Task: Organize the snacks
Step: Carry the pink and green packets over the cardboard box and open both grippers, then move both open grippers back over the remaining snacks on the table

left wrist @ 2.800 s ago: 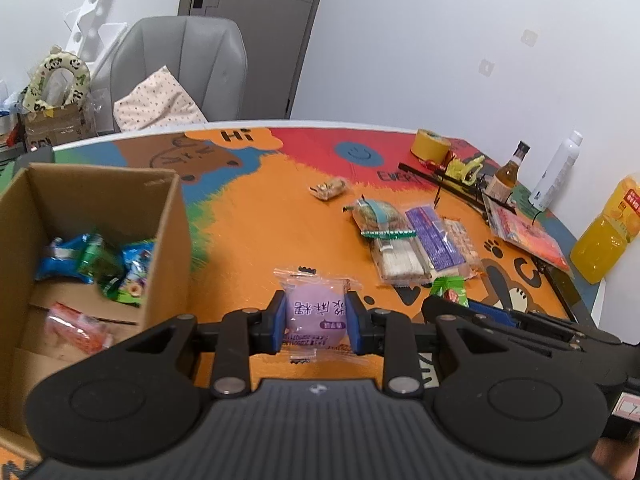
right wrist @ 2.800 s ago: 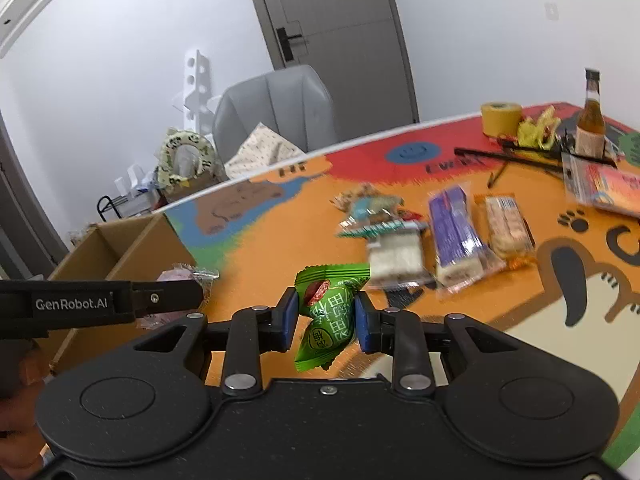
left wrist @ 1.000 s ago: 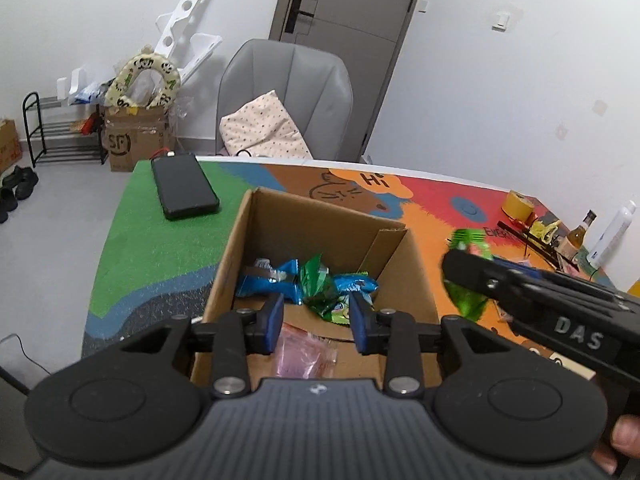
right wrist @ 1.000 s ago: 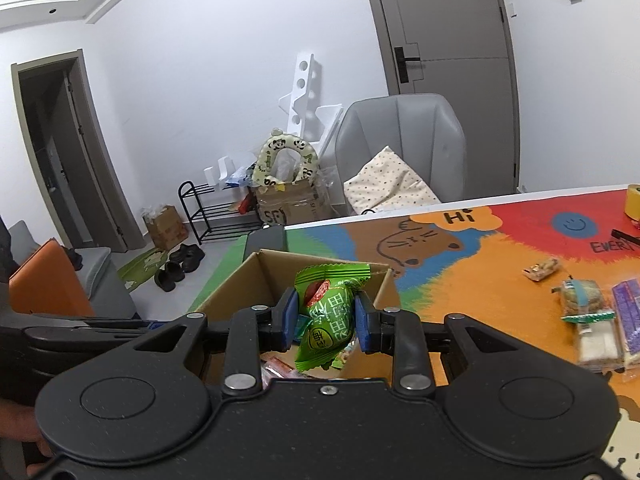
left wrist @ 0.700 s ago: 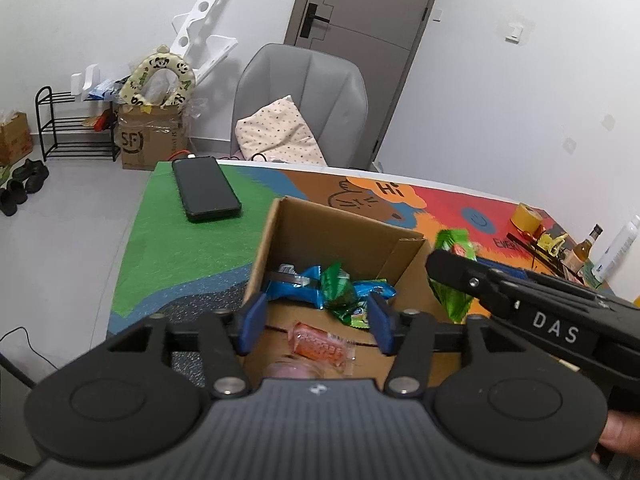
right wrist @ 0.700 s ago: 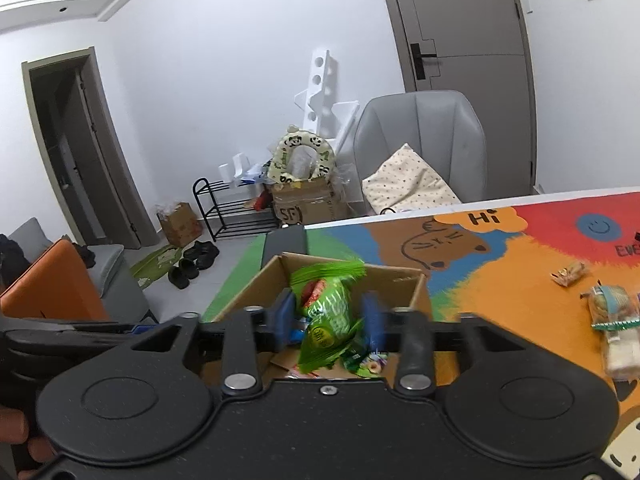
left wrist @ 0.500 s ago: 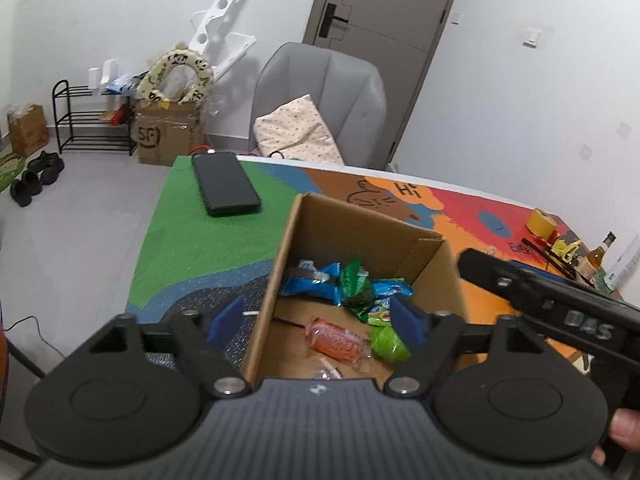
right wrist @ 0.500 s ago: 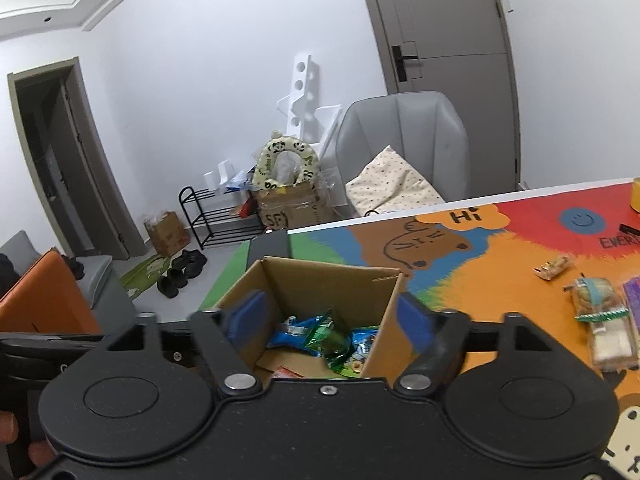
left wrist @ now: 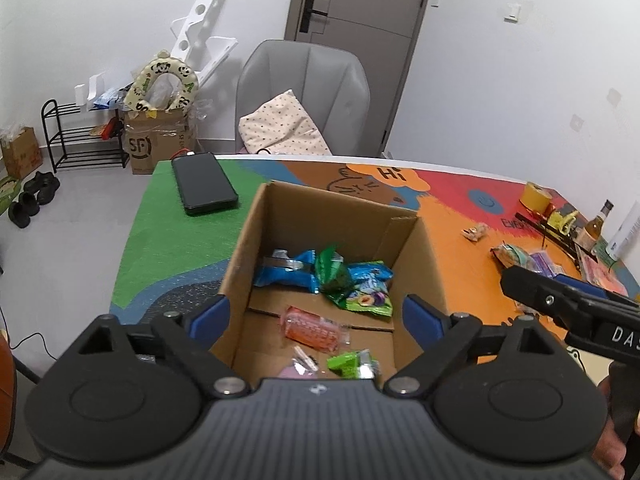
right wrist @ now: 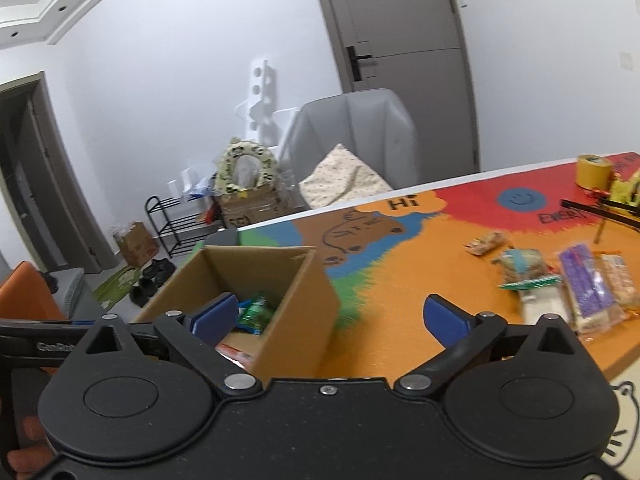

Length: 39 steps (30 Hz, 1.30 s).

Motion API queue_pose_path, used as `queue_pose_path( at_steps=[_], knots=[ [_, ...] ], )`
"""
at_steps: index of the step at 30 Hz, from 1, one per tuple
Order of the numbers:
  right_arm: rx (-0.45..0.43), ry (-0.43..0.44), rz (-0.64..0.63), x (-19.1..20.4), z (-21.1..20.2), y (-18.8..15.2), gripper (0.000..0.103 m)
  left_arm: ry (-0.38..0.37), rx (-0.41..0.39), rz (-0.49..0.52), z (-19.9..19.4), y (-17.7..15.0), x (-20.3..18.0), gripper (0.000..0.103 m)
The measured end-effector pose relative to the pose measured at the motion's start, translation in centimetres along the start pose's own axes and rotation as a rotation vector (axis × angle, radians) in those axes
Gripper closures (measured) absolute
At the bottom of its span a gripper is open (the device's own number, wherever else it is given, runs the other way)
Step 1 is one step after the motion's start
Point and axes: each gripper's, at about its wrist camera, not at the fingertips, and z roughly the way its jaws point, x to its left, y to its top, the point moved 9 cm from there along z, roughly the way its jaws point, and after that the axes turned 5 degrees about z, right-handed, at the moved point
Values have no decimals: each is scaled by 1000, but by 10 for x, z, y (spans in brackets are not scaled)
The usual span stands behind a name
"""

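Observation:
An open cardboard box [left wrist: 416,240] stands on the colourful table and also shows in the right wrist view [right wrist: 304,300]. Inside lie a blue packet [left wrist: 286,272], green packets [left wrist: 362,292], an orange-pink snack [left wrist: 314,326], a small green snack [left wrist: 350,362] and a bit of a pink one [left wrist: 294,372]. My left gripper [left wrist: 316,316] is open and empty above the box. My right gripper [right wrist: 330,316] is open and empty, above the box's right side. Loose snacks [right wrist: 576,284] lie further right on the table, also in the left wrist view [left wrist: 528,258].
A black phone [left wrist: 204,188] lies on the green part of the table behind the box. A yellow tape roll [right wrist: 594,170], a bottle [left wrist: 596,224] and black sticks [right wrist: 600,206] are at the far right. A grey chair [left wrist: 304,92] stands behind the table.
Both grippers carried their snacks over to the box, opened and dropped the pink and green packets in. The right gripper has since swung to the right.

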Motion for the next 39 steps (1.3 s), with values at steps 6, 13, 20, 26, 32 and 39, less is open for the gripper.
queue_pose_path(
  at_steps=[6,13,20,26,32,39],
  knots=[
    [5,-38,25,-23,-6,-3,0,-31,12,30,4,1,-19,9],
    [-7,-82,48,-46,-17,-4,0,-67,18,53,8,-1,-43,4],
    [-24,-131,82,-73,-29,-3,0,-122,19,64,11,2,-70,2],
    [-36,-171,119,-98,-39,-5,0,-149,12,99,12,4,-97,1],
    [-50,-206,144,-123,-51,-6,0,-187,16,121,15,4,-121,1],
    [-65,-250,182,-156,-65,-7,0,-213,20,143,23,2,-149,1]
  ],
)
